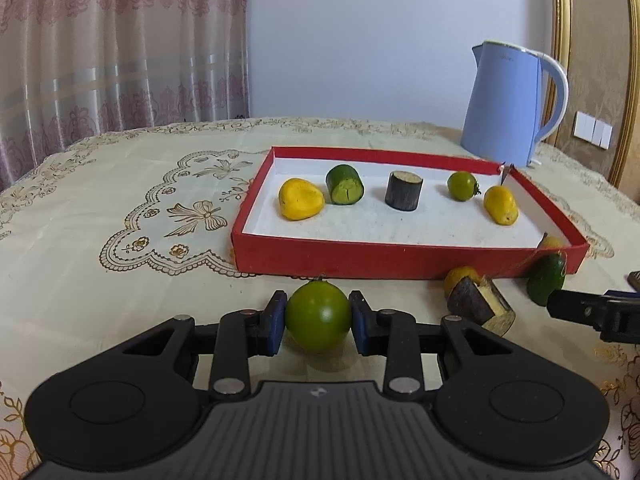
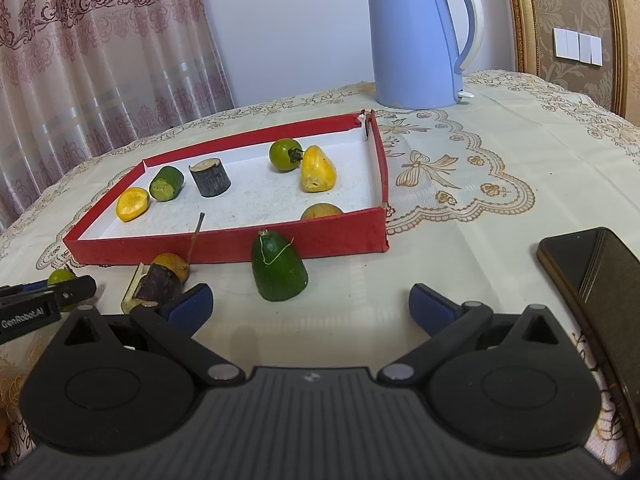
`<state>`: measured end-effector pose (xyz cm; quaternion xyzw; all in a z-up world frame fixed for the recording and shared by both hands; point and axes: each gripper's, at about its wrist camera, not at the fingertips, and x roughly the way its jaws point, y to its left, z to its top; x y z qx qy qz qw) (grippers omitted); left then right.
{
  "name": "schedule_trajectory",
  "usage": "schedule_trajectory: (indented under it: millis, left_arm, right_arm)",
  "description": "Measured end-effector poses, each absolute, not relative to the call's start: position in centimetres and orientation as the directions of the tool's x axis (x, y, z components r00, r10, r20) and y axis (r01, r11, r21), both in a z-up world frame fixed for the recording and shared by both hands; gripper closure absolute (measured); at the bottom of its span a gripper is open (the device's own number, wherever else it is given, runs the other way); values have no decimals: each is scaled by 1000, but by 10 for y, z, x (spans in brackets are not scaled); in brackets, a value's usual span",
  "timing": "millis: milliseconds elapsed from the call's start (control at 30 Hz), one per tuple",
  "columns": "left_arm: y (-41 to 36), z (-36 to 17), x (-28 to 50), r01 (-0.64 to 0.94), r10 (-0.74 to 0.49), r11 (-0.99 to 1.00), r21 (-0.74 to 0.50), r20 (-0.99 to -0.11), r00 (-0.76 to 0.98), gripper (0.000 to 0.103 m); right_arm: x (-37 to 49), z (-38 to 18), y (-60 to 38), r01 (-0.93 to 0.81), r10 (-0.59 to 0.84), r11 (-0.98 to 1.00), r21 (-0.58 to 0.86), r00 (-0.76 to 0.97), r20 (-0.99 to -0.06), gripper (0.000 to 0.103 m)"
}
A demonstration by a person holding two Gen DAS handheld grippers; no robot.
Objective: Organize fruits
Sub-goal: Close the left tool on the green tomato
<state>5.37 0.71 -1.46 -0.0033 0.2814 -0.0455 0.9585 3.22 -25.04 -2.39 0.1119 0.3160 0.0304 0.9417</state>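
The left gripper (image 1: 318, 322) has its blue pads pressed against both sides of a round green fruit (image 1: 318, 317), which sits low over the tablecloth (image 1: 120, 280) just in front of the red tray (image 1: 400, 262); whether it rests on the cloth or hangs just above it I cannot tell; the grip across the widest part looks chosen to keep the smooth ball from squirting out on the way over the tray wall; the right gripper (image 2: 310, 306) hovers with its fingers spread wide, lined up toward the green avocado-shaped piece (image 2: 279, 268) that stands upright on the cloth just beside the tray's near wall, apparently ready to take it next; inside the tray a yellow fruit (image 1: 301, 199), a green cut cylinder (image 1: 345, 185), a dark cut cylinder (image 1: 404, 190), a small green tomato-like fruit (image 1: 462, 186) and a second yellow fruit (image 1: 500, 205) lie in a loose row, so the sorting seems partly done; a dark wedge with a pale face (image 2: 154, 286) and an orange fruit (image 2: 173, 262) touching it wait outside; a blue kettle (image 2: 416, 36) stands behind the tray and a phone (image 2: 592, 272) lies off to the right, clear of the work
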Motion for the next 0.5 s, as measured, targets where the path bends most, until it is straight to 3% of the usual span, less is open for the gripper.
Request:
schedule_trajectory:
  millis: [500]
  left_arm:
    - [9,-15,55,66,-69,998,-26,-543,837,70]
  right_arm:
    - [32,-24,-251,14,129,972,233,799,-588,0]
